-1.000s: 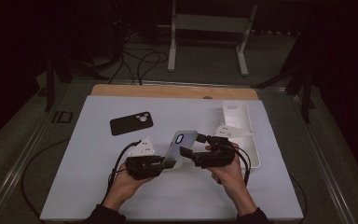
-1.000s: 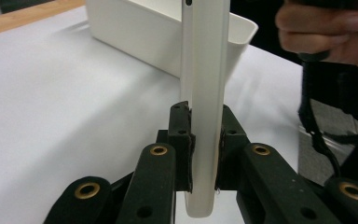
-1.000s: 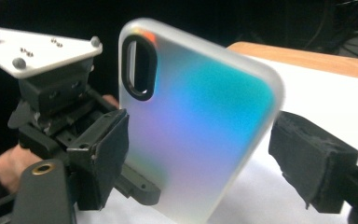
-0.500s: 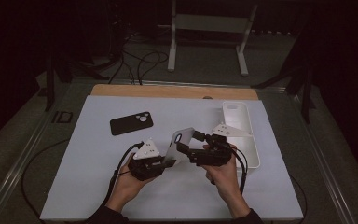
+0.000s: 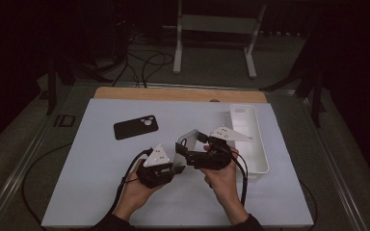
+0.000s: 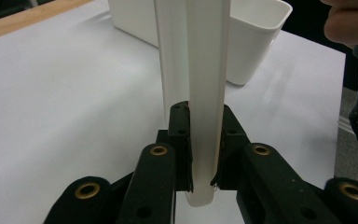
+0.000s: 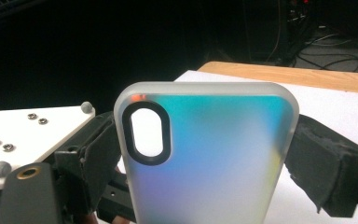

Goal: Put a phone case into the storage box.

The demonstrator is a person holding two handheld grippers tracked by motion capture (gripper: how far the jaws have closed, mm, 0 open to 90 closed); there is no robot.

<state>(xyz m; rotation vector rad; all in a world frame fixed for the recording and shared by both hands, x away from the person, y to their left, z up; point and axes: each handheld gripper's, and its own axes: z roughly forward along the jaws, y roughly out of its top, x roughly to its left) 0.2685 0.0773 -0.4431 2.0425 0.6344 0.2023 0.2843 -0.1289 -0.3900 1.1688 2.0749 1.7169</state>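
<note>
Both grippers hold one translucent phone case [image 5: 189,140] above the white mat, near its middle. My left gripper [image 5: 176,167] is shut on the case's lower end, and in the left gripper view the case [image 6: 205,88] stands edge-on between its jaws [image 6: 200,140]. My right gripper [image 5: 184,150] is shut across the case's width. The right gripper view shows the iridescent back [image 7: 214,158] with a black-rimmed camera cutout, a jaw pad pressed on each side edge. A black phone [image 5: 136,128] lies flat at the mat's back left.
A white rectangular bin [image 5: 256,153] stands on the right of the mat [image 5: 77,183], close to my right hand; the same bin [image 6: 256,42] sits behind the case in the left gripper view. A wooden strip [image 5: 173,94] edges the far side. Cables trail toward the front.
The case has been tipped up from a flatter pose to nearly upright. My right gripper has moved left, closer to the left gripper.
</note>
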